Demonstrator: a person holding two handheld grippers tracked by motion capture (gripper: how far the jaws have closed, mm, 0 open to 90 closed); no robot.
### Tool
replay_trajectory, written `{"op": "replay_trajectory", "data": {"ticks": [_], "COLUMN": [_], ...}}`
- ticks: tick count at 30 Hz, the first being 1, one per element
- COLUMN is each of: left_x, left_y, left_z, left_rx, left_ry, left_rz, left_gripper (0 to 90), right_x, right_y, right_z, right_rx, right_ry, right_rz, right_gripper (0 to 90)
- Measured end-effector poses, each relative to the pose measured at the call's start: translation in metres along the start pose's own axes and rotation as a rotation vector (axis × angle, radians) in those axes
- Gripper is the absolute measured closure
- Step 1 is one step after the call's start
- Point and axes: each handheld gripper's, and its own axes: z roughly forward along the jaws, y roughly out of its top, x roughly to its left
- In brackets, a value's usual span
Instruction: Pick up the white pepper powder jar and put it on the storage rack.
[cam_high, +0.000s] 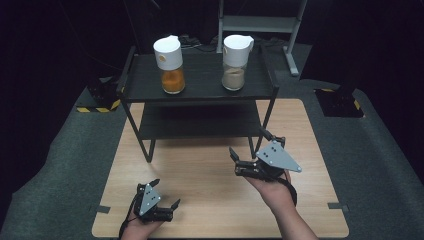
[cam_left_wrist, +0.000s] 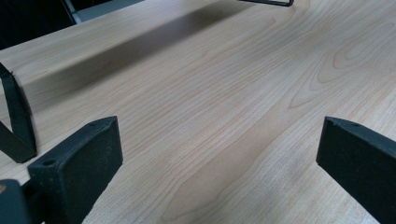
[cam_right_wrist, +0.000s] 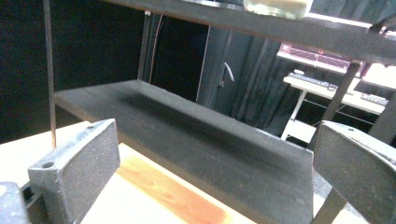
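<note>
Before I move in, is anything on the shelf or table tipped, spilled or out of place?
Nothing stands out. The orange-filled jar and the beige-filled jar stand upright on the black shelf, lids on, no spill. Both grippers are open above the bare table.

A: High view sits above the person's edge, looking forward and down over the table (cam_high: 210, 175) to the black shelf rack (cam_high: 200, 80).

B: Left gripper view?

A: Low, close to the tabletop (cam_left_wrist: 224, 93), aimed along it between its own jaws; rack foot (cam_left_wrist: 18, 126) just left of them.

B: Right?

A: Low, tilted up past its jaws at the rack's lower shelf (cam_right_wrist: 187, 135), near. All three share the rack.
</note>
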Motion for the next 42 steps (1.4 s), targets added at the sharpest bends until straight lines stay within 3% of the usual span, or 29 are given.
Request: {"op": "replay_trajectory", "data": {"ticks": [11,28,42], "left_x": [-0.002,-0.003,-0.003], "left_y": [0.001,0.000,0.000], "left_z": [0.000,0.000,0.000], "left_rx": [0.003,0.001,-0.002], "left_ry": [0.003,0.006,0.009], "left_rz": [0.018,0.023,0.019], "left_gripper": [0.6,0.7,0.6], "right_x": [0.009,0.011,0.010], "right_y": [-0.031,-0.090,-0.120], "right_z": [-0.009,-0.014,-0.017], "right_rx": [0.059,0.208,0.306], "right_ry": [-0.003,-0.018,-0.041], "right_rz": [-0.028,0.004,0.017], "right_gripper": [0.2,0.2,0.2]}}
